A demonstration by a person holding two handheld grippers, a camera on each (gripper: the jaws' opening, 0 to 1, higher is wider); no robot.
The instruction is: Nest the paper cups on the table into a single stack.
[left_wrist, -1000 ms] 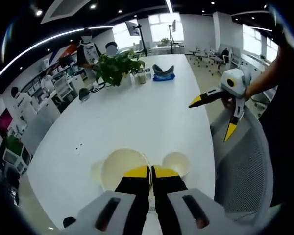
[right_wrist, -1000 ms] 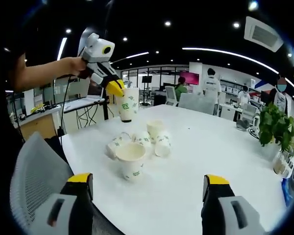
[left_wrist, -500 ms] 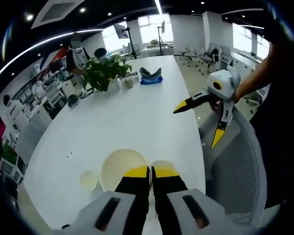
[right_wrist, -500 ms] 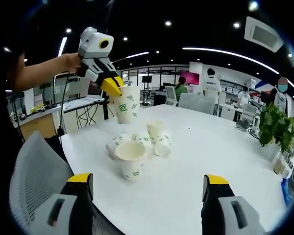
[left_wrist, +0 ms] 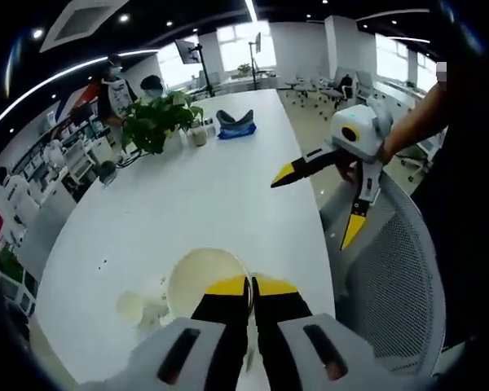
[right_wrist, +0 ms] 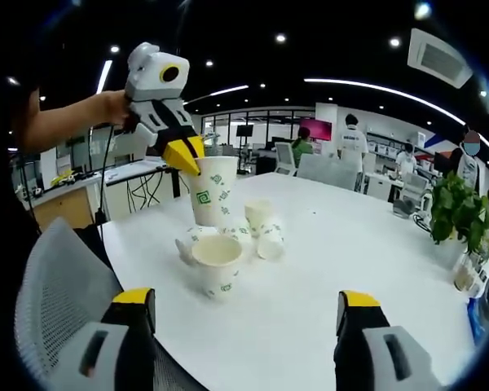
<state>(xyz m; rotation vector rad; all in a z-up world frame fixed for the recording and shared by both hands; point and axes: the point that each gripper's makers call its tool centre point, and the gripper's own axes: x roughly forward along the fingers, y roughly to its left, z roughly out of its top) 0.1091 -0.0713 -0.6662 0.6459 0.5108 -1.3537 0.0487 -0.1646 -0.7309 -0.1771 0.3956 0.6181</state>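
My left gripper (left_wrist: 250, 285) is shut on the rim of a white paper cup (left_wrist: 205, 279) with green print, held in the air. In the right gripper view the same left gripper (right_wrist: 187, 159) holds that cup (right_wrist: 212, 194) just above and behind an upright cup (right_wrist: 218, 265) on the white table (right_wrist: 350, 244). A few more cups (right_wrist: 265, 232) lie or stand close behind it. One of them (left_wrist: 136, 307) shows below the held cup. My right gripper (right_wrist: 246, 301) hangs open over the table's near edge, holding nothing, and appears again at the right (left_wrist: 315, 210).
A grey mesh chair (left_wrist: 391, 277) stands at the table's edge under my right gripper, also at lower left (right_wrist: 57, 301). A potted plant (left_wrist: 151, 122) and a blue object (left_wrist: 235, 126) sit at the table's far end. People stand in the office behind.
My left gripper has carried its cup down and closer to the group of cups, now just over the upright one. The right gripper has stayed open and almost still.
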